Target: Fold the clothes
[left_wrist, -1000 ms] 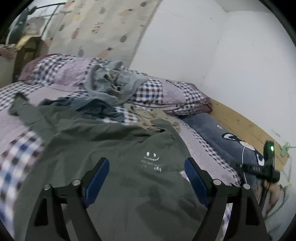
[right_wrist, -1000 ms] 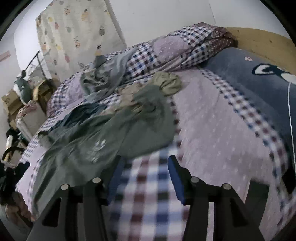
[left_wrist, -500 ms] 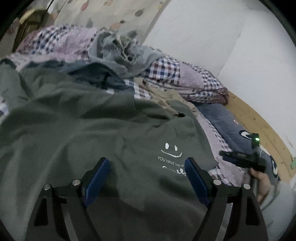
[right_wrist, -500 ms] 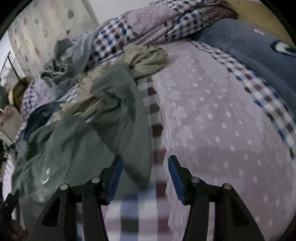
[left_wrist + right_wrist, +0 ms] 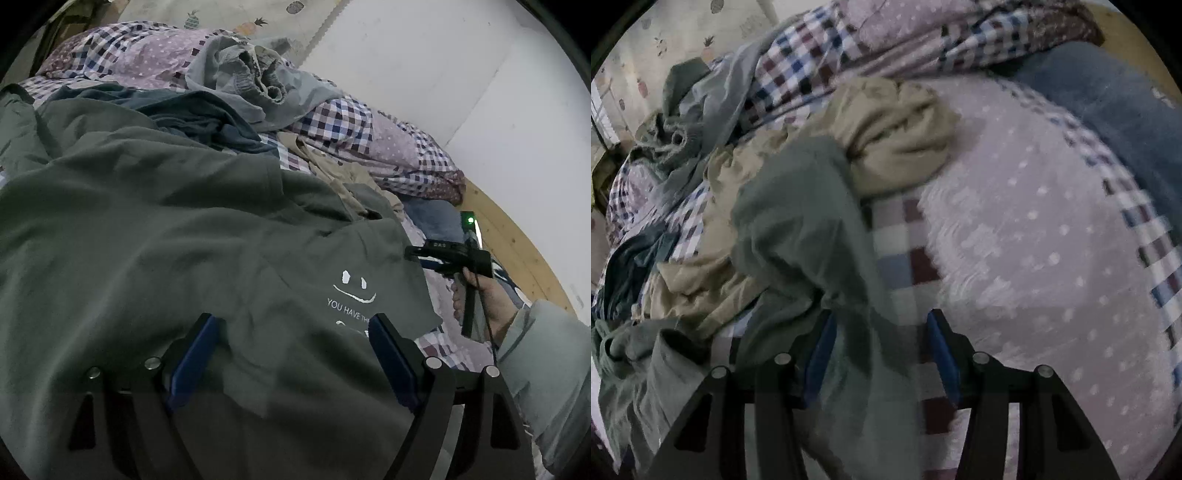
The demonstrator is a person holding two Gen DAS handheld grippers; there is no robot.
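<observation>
Green T-shirt fills my left wrist view, spread across the bed with its white smiley print just ahead of my left gripper's right-hand fingertip. That gripper's fingers are spread wide, hovering over the cloth with nothing between them. Off past the right fingertip I see my right hand holding the right gripper at the shirt's edge. From the right wrist view, a fold of the same shirt lies between those fingers, which stand apart, not pinching; the view is blurred. Ahead of them lie a beige garment, and farther left a grey garment on the checked quilt.
</observation>
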